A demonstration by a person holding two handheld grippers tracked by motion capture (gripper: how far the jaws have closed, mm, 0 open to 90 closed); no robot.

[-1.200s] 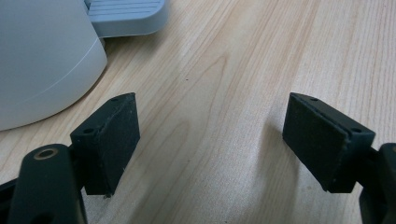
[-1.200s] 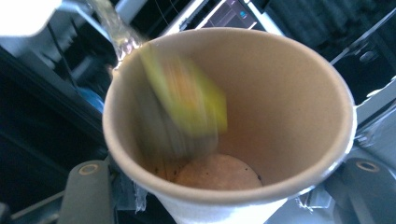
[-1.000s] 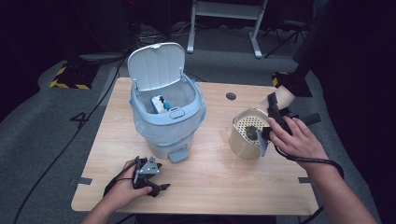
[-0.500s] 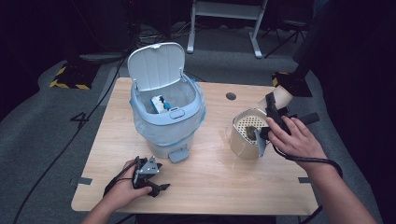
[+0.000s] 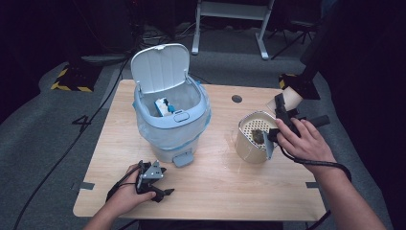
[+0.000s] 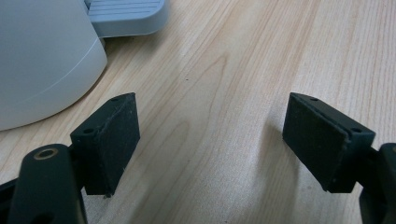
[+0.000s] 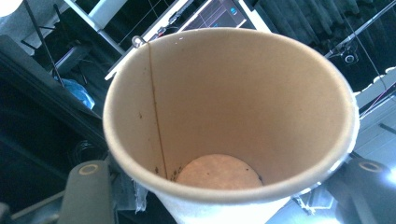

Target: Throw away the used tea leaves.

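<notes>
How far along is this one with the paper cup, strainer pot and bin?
Done: the paper cup looks emptied, with dark dregs in the strainer pot. In hand: the right tongs grip the cup by its rim. Left: probably dropping the cup into the open bin; the left tongs rest open.

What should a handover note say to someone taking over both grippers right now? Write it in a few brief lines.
Left gripper: open, resting low over the table by the bin's pedal, holding nothing.
Right gripper: shut on the paper cup, held tipped beside the strainer pot.
Done: the cup looks emptied, and a dark clump lies on the strainer.
Left: probably drop the cup into the bin, whose lid stands open.
</notes>
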